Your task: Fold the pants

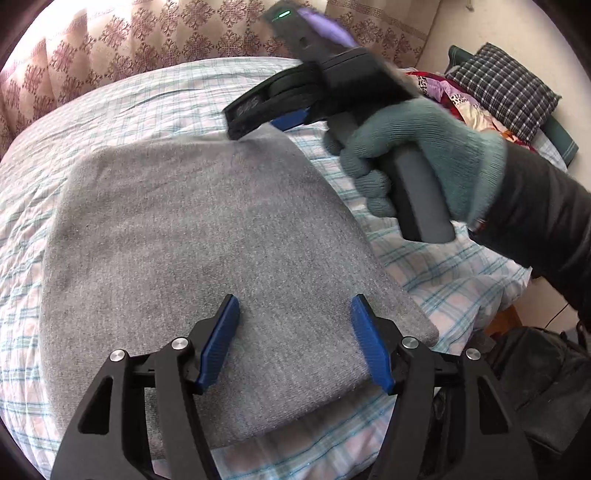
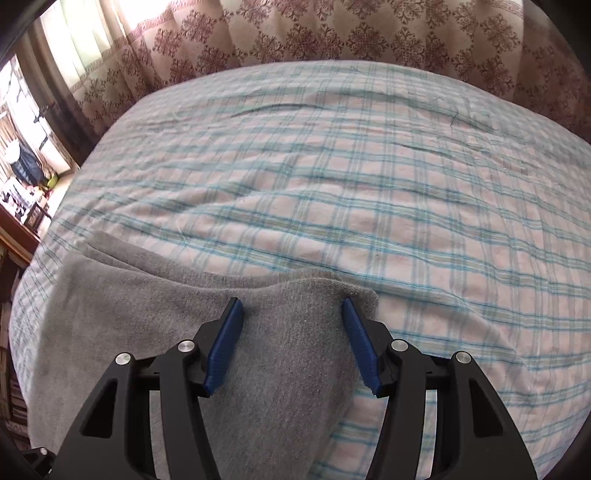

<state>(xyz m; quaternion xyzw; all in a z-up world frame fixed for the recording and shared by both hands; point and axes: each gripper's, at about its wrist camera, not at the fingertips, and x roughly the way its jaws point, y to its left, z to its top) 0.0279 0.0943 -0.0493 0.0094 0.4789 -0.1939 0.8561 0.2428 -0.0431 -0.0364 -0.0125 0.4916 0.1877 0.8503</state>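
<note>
The grey pants (image 1: 192,236) lie folded into a flat block on the plaid bedsheet (image 1: 110,99). My left gripper (image 1: 293,306) is open, its blue fingers (image 1: 221,339) spread just above the near right corner of the block. My right gripper (image 2: 291,308) is open over the far right corner of the pants (image 2: 147,332), where the cloth rises in a small hump between the fingers (image 2: 360,343). In the left wrist view the right gripper (image 1: 273,114), held by a green-gloved hand (image 1: 417,147), sits at the block's far edge.
Patterned curtains (image 2: 332,33) hang behind the bed. Pillows and colourful bedding (image 1: 491,88) lie at the far right. A dark bag (image 1: 535,376) stands on the floor beside the bed. Shelves with clutter (image 2: 22,177) are at the left.
</note>
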